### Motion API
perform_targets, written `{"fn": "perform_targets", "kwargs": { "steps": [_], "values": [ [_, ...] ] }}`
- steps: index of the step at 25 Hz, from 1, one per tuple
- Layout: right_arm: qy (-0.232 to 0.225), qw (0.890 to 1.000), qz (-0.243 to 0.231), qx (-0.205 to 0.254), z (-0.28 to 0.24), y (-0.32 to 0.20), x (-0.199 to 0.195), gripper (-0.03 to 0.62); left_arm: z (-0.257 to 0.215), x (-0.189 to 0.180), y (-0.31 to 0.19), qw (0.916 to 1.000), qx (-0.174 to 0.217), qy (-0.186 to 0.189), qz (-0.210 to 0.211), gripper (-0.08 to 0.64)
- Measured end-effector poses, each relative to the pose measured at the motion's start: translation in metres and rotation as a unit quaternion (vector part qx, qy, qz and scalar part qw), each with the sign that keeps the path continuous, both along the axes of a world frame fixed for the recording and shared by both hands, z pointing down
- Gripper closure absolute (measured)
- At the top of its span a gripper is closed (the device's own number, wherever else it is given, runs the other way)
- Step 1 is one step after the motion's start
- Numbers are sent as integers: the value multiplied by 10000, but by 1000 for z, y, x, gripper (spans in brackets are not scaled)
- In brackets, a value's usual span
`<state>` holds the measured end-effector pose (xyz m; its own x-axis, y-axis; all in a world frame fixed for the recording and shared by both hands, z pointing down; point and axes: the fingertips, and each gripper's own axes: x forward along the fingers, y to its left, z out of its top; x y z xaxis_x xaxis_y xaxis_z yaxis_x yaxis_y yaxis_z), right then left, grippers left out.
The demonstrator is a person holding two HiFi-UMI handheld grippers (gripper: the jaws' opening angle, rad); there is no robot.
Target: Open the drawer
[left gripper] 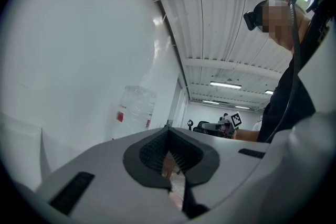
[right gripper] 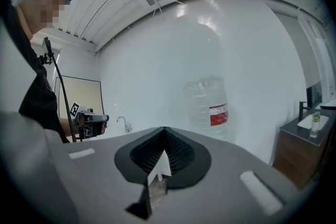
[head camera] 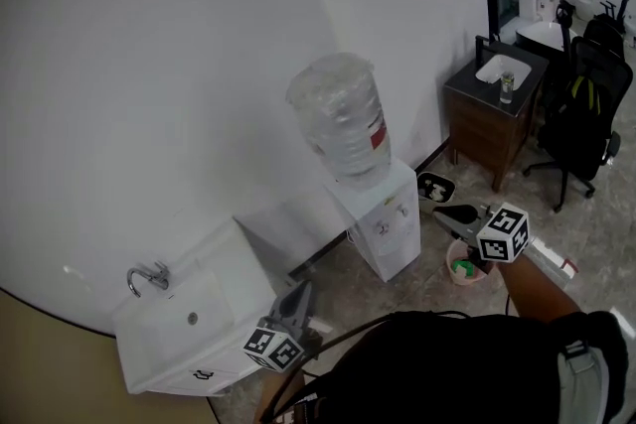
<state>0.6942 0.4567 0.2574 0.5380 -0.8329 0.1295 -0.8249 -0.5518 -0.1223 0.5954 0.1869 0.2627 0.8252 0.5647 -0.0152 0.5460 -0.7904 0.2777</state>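
White sink cabinet (head camera: 234,258) at near left, with a tap (head camera: 147,278) on top, carries the drawer (head camera: 184,382) on its near face; the drawer front sits flush with the cabinet, its small dark handle (head camera: 203,375) untouched, so the drawer is judged fully closed. Left hand-held gripper (head camera: 301,291) hovers just right of the cabinet's near corner, jaws pressed together on nothing and pointing away from the handle rather than at it. Right hand-held gripper (head camera: 444,212) is held well apart to the right, beyond the water dispenser (head camera: 383,223) and its bottle (head camera: 343,119); its jaws also meet, with nothing between them. A brown cabinet (head camera: 487,129) stands at far right, beside the wall. By this evidence the task has not begun: reaching the handle, gripping it and pulling the drawer out all remain. The left hand-held gripper is the nearer tool.
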Motion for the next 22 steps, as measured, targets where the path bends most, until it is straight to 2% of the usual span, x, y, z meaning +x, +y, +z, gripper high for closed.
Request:
{"fn": "perform_targets", "kwargs": {
  "steps": [6,11,16,22],
  "values": [
    [-92,9996,-255,80,6,39,51,594,0,30,45,9997,120,-11,-216,569],
    [-127,9986,-487,166,14,48,83,594,2,50,60,9986,235,-124,-463,569],
    [-248,9981,-539,166,27,48,103,594,11,71,60,9986,194,-187,-461,569],
    [-364,9986,-354,156,33,28,133,594,17,105,38,9993,92,-190,-315,569]
  ]
}}
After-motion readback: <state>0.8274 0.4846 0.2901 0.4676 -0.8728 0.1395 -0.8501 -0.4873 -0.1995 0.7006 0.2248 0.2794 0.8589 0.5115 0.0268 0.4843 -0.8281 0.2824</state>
